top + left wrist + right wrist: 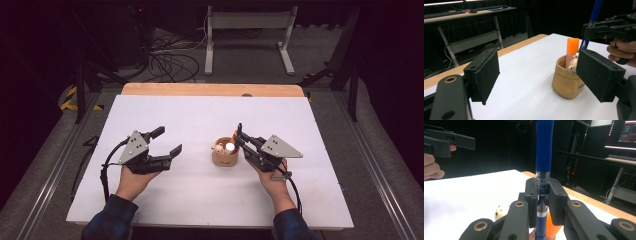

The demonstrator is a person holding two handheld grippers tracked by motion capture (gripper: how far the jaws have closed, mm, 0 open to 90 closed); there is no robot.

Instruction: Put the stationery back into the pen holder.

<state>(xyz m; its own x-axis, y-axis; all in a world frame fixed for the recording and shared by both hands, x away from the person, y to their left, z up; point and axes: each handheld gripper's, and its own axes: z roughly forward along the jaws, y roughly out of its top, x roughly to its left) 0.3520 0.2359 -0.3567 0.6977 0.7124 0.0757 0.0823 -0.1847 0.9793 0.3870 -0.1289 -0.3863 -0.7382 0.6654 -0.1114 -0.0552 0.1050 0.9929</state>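
Note:
A small tan pouch-like cup [224, 156] [566, 83] stands at the middle of the white table [200, 200]. An orange marker [572, 51] and a small white bear-shaped thing [573, 63] [499, 211] stick out of it. My right gripper [240, 138] [541, 202] is shut on an upright blue pen [544, 157] [591, 22], held just over the cup's right rim. Left of the cup, my left gripper [166, 141] [541, 75] stands open with nothing between its pads.
A wooden strip [212, 89] runs along the table's far edge. Beyond it stand a white frame [248, 35], cables and dark stands on the floor. Bare white surface lies in front of the cup and at the back of the table.

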